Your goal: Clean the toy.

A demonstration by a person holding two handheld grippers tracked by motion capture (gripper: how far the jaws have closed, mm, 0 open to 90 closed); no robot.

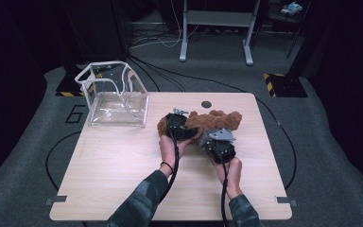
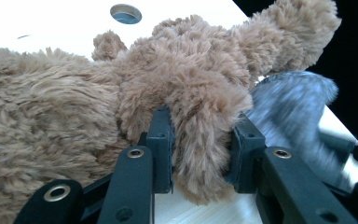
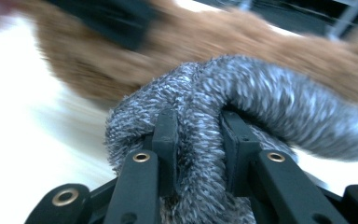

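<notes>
High view, two claws, left claw (image 1: pixel 185 124) gripping one brown plush toy (image 1: pixel 217 119), right claw (image 1: pixel 209 142) gripping one grey plush toy (image 3: pixel 242 98), one clear bag (image 1: pixel 116 97)

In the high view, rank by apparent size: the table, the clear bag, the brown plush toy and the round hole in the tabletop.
1. table
2. clear bag
3. brown plush toy, partly covered by the grippers, so its full extent is unsure
4. round hole

Clear plastic bag (image 1: pixel 118 101) upright, open-topped, at far-left table (image 1: pixel 123 165) corner. Round hole (image 1: pixel 206 104) near table's far edge. Grey frame legs (image 1: pixel 217 28) on carpet beyond, black cables (image 1: pixel 179 78) across floor.
</notes>
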